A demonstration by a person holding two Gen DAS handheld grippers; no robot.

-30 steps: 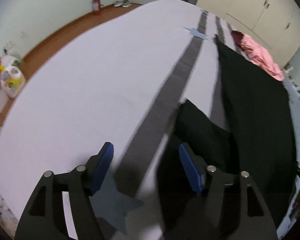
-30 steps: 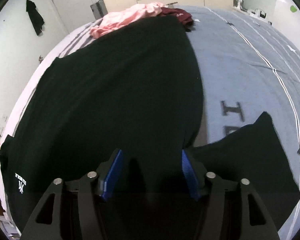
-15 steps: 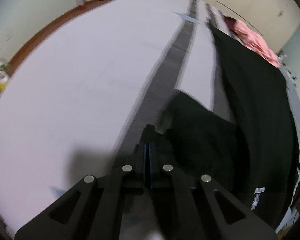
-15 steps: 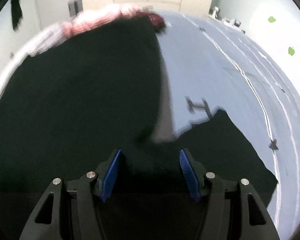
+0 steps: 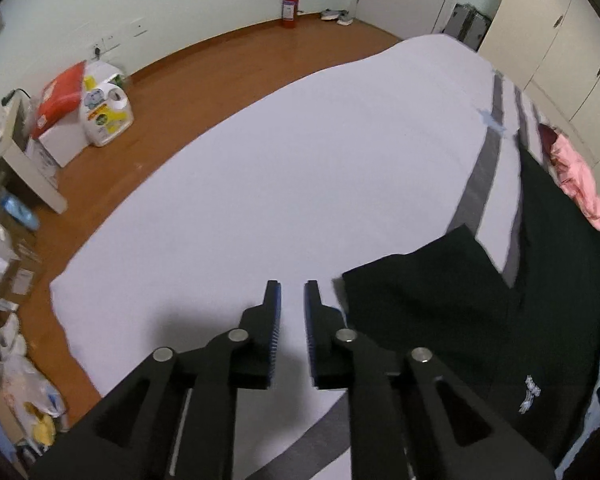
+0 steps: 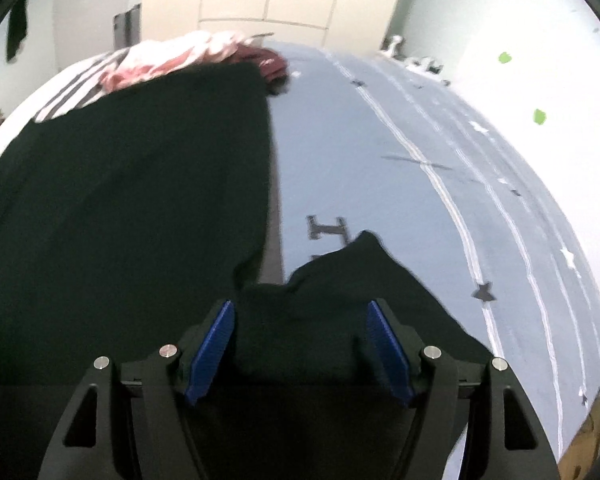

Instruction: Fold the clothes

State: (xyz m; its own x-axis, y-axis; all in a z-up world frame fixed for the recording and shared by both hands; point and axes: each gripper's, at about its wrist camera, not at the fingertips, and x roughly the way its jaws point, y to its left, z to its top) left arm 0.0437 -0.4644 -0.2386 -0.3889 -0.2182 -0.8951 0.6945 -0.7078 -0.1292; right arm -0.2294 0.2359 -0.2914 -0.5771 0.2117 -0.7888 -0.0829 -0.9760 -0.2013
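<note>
A black t-shirt (image 5: pixel 532 280) lies spread flat on the bed (image 5: pixel 300 184). In the left wrist view its sleeve (image 5: pixel 432 276) lies just right of my left gripper (image 5: pixel 292 292), whose jaws stand slightly apart and hold nothing above the white sheet. In the right wrist view the black t-shirt (image 6: pixel 120 208) fills the left side and its other sleeve (image 6: pixel 364 280) lies under my right gripper (image 6: pixel 300 312), which is wide open and empty just above the cloth.
Pink and maroon clothes (image 5: pixel 576 176) are piled at the far end of the bed, also in the right wrist view (image 6: pixel 196 56). Detergent jug (image 5: pixel 104 116), boxes and bags stand on the wooden floor at left. Wardrobes (image 5: pixel 560 24) line the far wall.
My left gripper shut half a second ago, then opened a little and swung left off the sleeve. My right gripper stayed open and shifted toward the right sleeve.
</note>
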